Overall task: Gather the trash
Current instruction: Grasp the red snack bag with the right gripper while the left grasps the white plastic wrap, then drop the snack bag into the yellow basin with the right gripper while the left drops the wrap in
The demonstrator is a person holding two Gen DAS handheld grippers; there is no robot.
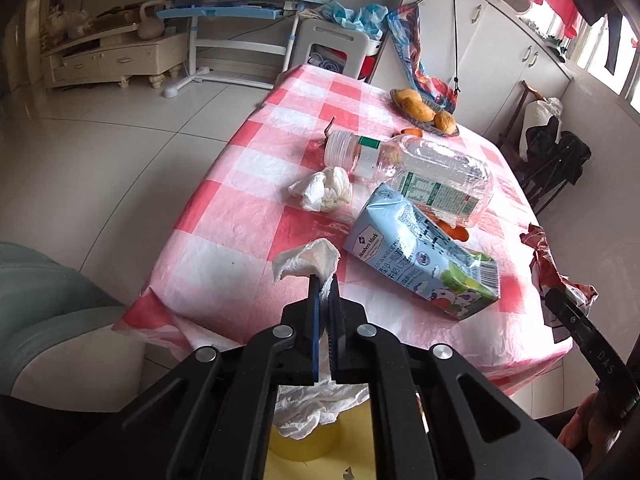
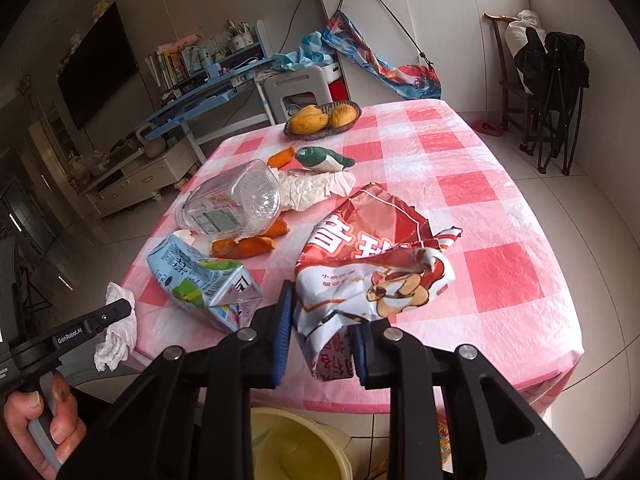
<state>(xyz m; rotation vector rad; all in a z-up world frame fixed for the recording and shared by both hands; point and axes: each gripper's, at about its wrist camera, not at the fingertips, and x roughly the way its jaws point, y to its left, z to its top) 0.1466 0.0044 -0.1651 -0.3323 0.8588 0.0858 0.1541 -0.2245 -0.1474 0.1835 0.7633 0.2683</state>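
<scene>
Presently, both grippers hold a piece of trash at the near edge of the table (image 2: 500, 208), directly above a yellow bin (image 2: 304, 444) that stands on the floor just below that edge. The left gripper (image 1: 324, 280) has its jaws pressed together on a white tissue (image 1: 306, 258), whose upper part stands above the fingertips while its crumpled tail hangs beneath the jaws over the yellow bin. The right gripper (image 2: 320, 320) pinches the lower end of a red-and-white snack bag (image 2: 376, 264), with the blue pads (image 2: 282, 340) bearing on either side of the crumpled foil and the bulk of the bag rising ahead of the jaws. To do the step well, each item should be carried clear of the table edge and centred over the bin mouth before the jaws part; the bag, being wide and springy, seems likely to catch on the rim unless it is lowered end first, whereas the tissue should fall freely. Both grippers point forward and downward across the table, and the person's left hand (image 2: 44, 424) is wrapped around the handle of its tool in the right wrist view. Still to be gathered on the table are a milk carton (image 1: 420, 252), an empty plastic bottle (image 1: 408, 168), a second crumpled tissue (image 1: 324, 190) and orange peel pieces (image 2: 244, 246).
</scene>
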